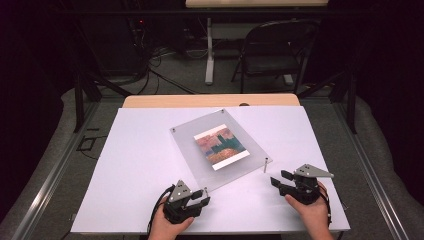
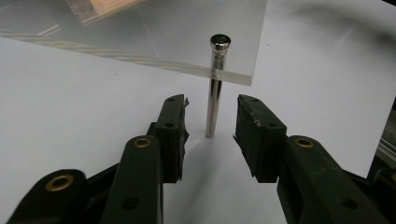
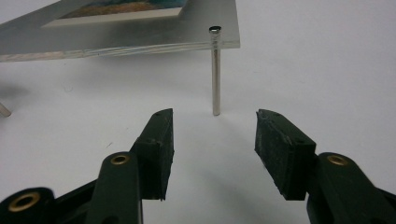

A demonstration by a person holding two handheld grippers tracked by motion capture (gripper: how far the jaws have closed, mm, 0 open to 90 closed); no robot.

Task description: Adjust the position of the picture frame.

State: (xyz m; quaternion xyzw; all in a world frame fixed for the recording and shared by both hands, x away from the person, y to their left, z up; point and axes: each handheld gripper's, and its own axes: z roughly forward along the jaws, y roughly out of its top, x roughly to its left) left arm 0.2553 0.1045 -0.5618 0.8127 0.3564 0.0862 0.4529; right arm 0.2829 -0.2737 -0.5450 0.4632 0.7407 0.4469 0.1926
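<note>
A clear acrylic panel [image 1: 190,140] carrying a colourful picture [image 1: 221,146] stands tilted on thin metal pins over the white table [image 1: 140,165]. My left gripper [image 1: 204,196] is at the panel's near corner. In the left gripper view, that corner's pin [image 2: 214,93] stands upright between the jaws of the left gripper [image 2: 211,100], with a gap showing on each side. My right gripper [image 1: 278,179] is by the right corner pin [image 1: 265,165]. In the right gripper view the right gripper [image 3: 215,116] is open, and its pin [image 3: 215,74] stands a little beyond the fingertips under the panel's edge [image 3: 116,44].
The white table top ends at a wooden strip [image 1: 210,101] at the back. A folding chair [image 1: 275,50] and a table leg [image 1: 209,55] stand on the floor beyond. Metal rails [image 1: 60,160] run along both sides.
</note>
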